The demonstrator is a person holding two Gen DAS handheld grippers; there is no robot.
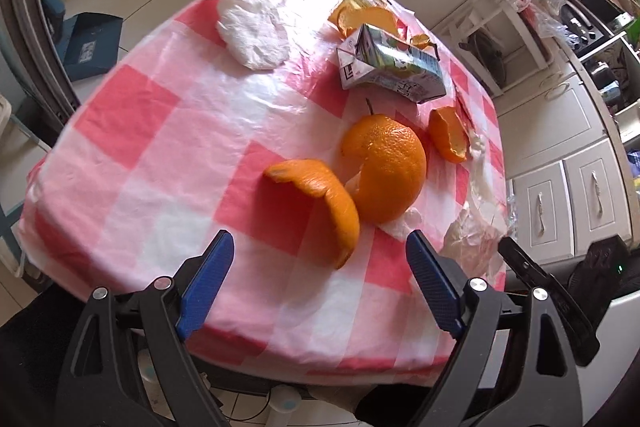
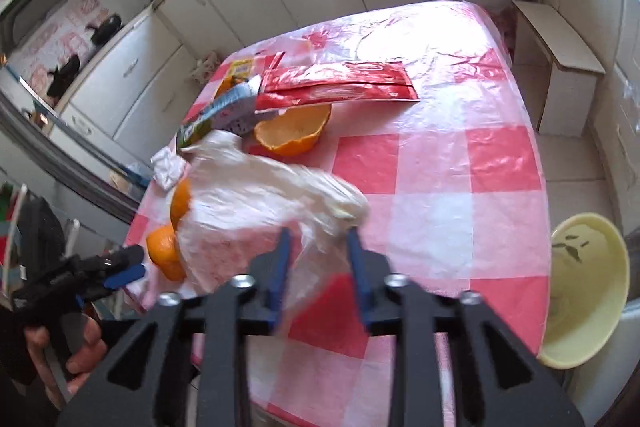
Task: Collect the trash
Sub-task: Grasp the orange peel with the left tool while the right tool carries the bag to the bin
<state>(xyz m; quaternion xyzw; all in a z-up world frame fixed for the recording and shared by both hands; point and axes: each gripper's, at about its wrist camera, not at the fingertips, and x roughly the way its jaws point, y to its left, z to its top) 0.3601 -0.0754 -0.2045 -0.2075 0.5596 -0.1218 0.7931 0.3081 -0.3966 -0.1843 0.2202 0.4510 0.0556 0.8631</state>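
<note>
In the left wrist view my left gripper (image 1: 320, 247) is open and empty, just short of a curved orange peel (image 1: 320, 199) and a partly peeled orange (image 1: 386, 167). Another peel piece (image 1: 448, 133), a juice carton (image 1: 390, 65), a crumpled white tissue (image 1: 254, 31) and a yellow wrapper with peel (image 1: 366, 13) lie on the red-checked tablecloth (image 1: 160, 131). In the right wrist view my right gripper (image 2: 318, 239) is partly closed on a clear plastic bag (image 2: 256, 203). A red wrapper (image 2: 340, 87) and a peel cup (image 2: 294, 131) lie beyond.
A pale yellow bowl (image 2: 584, 291) sits off the table's right edge. A white stool (image 2: 556, 63) stands beyond the table. Kitchen cabinets (image 1: 560, 163) run close along the table's side. The left gripper and the hand holding it show at the left (image 2: 120, 267).
</note>
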